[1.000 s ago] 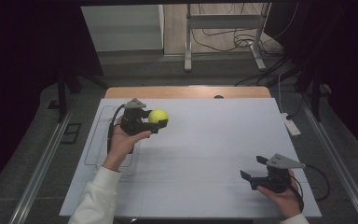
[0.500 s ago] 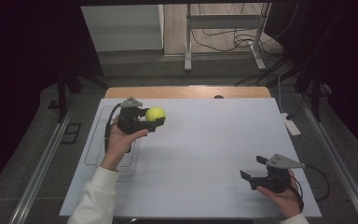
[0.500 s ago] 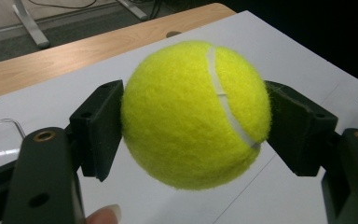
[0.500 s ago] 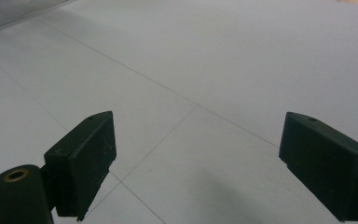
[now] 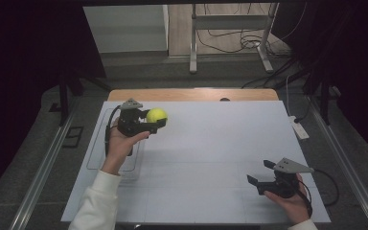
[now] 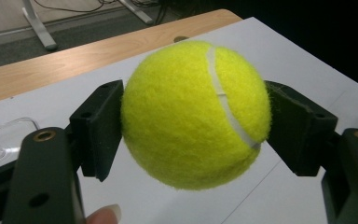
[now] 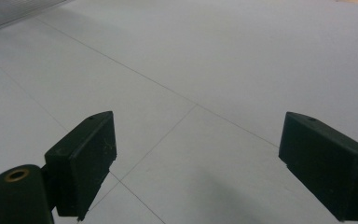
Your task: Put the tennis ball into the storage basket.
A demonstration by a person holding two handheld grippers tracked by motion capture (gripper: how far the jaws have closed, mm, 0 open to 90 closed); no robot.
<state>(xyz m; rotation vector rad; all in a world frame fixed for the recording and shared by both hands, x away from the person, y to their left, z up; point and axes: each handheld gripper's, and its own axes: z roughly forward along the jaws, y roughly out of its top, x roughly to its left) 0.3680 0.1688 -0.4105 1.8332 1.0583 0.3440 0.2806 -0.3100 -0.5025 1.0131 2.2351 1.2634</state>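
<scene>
One ball (image 5: 156, 115), two tools (image 5: 141, 120) (image 5: 264, 173), one clear tray (image 5: 98, 143) at the counter's (image 5: 211, 143) left edge, and one white adapter (image 5: 299, 128) off its right edge.

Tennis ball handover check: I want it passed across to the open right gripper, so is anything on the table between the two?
Nothing visible stands between them. The tennis ball sits clamped in the left gripper at the far left; the right gripper waits open near right, with bare white table surface between.
</scene>
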